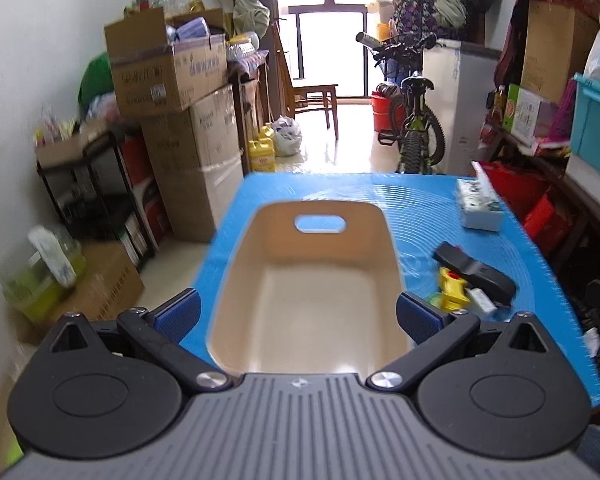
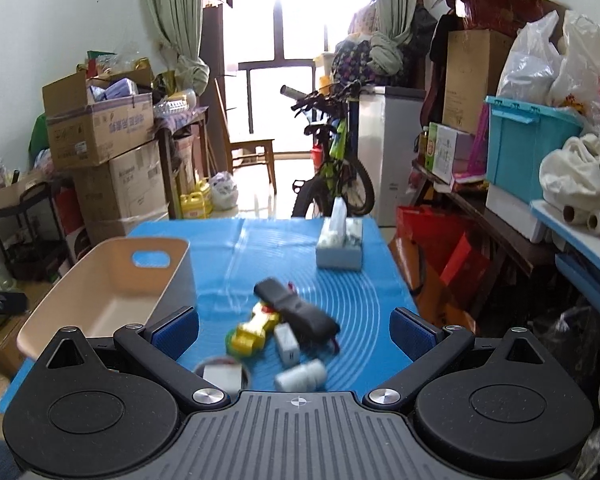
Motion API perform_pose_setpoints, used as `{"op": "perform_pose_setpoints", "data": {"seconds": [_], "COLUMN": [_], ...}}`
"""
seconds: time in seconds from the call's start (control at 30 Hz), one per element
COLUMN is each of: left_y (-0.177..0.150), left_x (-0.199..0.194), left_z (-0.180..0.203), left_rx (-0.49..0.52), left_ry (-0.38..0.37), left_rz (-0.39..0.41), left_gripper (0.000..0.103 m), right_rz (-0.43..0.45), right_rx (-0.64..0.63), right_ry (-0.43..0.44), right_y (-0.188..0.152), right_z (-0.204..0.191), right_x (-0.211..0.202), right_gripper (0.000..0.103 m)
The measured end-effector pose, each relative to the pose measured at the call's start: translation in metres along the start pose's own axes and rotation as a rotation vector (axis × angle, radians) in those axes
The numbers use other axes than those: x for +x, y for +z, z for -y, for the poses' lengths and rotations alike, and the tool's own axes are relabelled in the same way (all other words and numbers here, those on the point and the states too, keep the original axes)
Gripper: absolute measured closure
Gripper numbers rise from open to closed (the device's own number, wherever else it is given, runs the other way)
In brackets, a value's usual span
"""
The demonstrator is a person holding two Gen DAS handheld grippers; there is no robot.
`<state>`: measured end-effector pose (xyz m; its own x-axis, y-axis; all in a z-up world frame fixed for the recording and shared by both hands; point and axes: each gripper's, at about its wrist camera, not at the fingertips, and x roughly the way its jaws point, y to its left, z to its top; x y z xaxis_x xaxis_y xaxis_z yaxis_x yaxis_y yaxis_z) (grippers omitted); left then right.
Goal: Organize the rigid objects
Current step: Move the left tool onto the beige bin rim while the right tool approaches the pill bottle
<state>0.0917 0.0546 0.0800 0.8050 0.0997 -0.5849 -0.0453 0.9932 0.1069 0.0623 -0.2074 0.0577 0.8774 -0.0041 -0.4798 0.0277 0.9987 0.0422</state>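
Left gripper [image 1: 298,312]: the jaws are spread wide with nothing between them; it is held above the near end of the beige bin.
Right gripper [image 2: 295,330]: the jaws are likewise spread wide and empty; it is held above the cluster of small objects.
Desk [image 2: 228,248]: it is covered by a blue mat printed with pale concentric rings.
Beige bin [image 1: 386,240]: it is set on the left part of the desk, with a handle slot cut in its far wall; no contents are seen inside it.
Black object [image 2: 296,312]: an elongated black item is laid diagonally across the middle of the cluster; its exact kind cannot be told through the blur.
Yellow toy [image 2: 252,332]: it is placed just left of the black object, touching or nearly touching it; a green part is seen at its near-left end.
White block [image 2: 287,345]: it is lodged between the yellow toy and the black object.
White bottle [image 2: 300,376]: it is laid on its side, nearest the right gripper.
Round container [image 2: 222,374]: it is partly hidden by the right gripper's body, left of the white bottle.
Tissue box [image 2: 340,248]: it is stood near the far right edge of the desk, well apart from the cluster, with a tissue sticking up.
Bicycle [image 2: 340,168]: it is parked on the floor beyond the desk.
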Motion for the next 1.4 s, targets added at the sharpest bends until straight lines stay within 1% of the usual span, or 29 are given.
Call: {"op": "perform_pose_setpoints", "data": {"seconds": [0.1, 0.23, 0.3, 0.43, 0.6, 0.67, 0.7, 0.8, 0.97, 1.07, 1.1, 1.13, 1.27, 1.33, 1.4], "left_y": [0.013, 0.027, 0.03, 0.031, 0.024, 0.02, 0.017, 0.009, -0.002, -0.006, -0.007, -0.007, -0.004, -0.006, -0.008], "left_x": [0.011, 0.033, 0.045, 0.072, 0.107, 0.12, 0.128, 0.145, 0.159, 0.168, 0.169, 0.17, 0.176, 0.18, 0.184], "left_z": [-0.003, -0.016, -0.025, -0.044, -0.064, -0.071, -0.074, -0.077, -0.078, -0.077, -0.077, -0.078, -0.077, -0.076, -0.076], "left_rx": [0.043, 0.046, 0.032, -0.013, -0.05, -0.063, -0.06, -0.056, -0.069, -0.072, -0.072, -0.073, -0.074, -0.074, -0.081], "left_ry": [0.048, 0.078, 0.079, 0.058, 0.041, 0.031, 0.031, 0.043, -0.015, -0.022, -0.023, -0.026, -0.045, -0.047, -0.054], "left_rz": [0.02, -0.007, -0.032, -0.107, -0.188, -0.218, -0.246, -0.298, -0.347, -0.379, -0.386, -0.388, -0.397, -0.415, -0.436], "left_gripper": [0.0, 0.0, 0.0, 0.001, 0.002, 0.013, 0.02, 0.02, 0.022, 0.029, 0.033, 0.034, 0.036, 0.043, 0.047], "right_rz": [0.01, -0.005, -0.011, -0.027, -0.099, -0.139, -0.16, -0.215, -0.271, -0.317, -0.329, -0.339, -0.365, -0.382, -0.394], "right_rx": [-0.036, -0.041, -0.046, -0.063, -0.09, -0.099, -0.101, -0.105, -0.153, -0.127, -0.111, -0.104, -0.155, -0.155, -0.156], "right_ry": [-0.015, -0.016, -0.024, -0.041, -0.042, -0.036, -0.031, -0.019, -0.012, 0.013, 0.028, 0.041, 0.028, 0.025, 0.023], "right_y": [0.012, 0.022, 0.023, 0.027, 0.019, 0.013, 0.009, -0.003, -0.021, -0.029, -0.031, -0.032, -0.04, -0.043, -0.046], "right_z": [-0.005, -0.008, -0.01, -0.012, -0.014, -0.016, -0.016, -0.018, -0.02, -0.018, -0.017, -0.018, -0.026, -0.027, -0.027], "right_x": [0.019, 0.048, 0.062, 0.087, 0.12, 0.133, 0.139, 0.154, 0.174, 0.183, 0.185, 0.186, 0.194, 0.198, 0.202], "right_gripper": [0.002, 0.002, 0.002, 0.002, 0.002, 0.002, 0.002, 0.002, 0.002, 0.002, 0.002, 0.002, 0.002, 0.002, 0.002]}}
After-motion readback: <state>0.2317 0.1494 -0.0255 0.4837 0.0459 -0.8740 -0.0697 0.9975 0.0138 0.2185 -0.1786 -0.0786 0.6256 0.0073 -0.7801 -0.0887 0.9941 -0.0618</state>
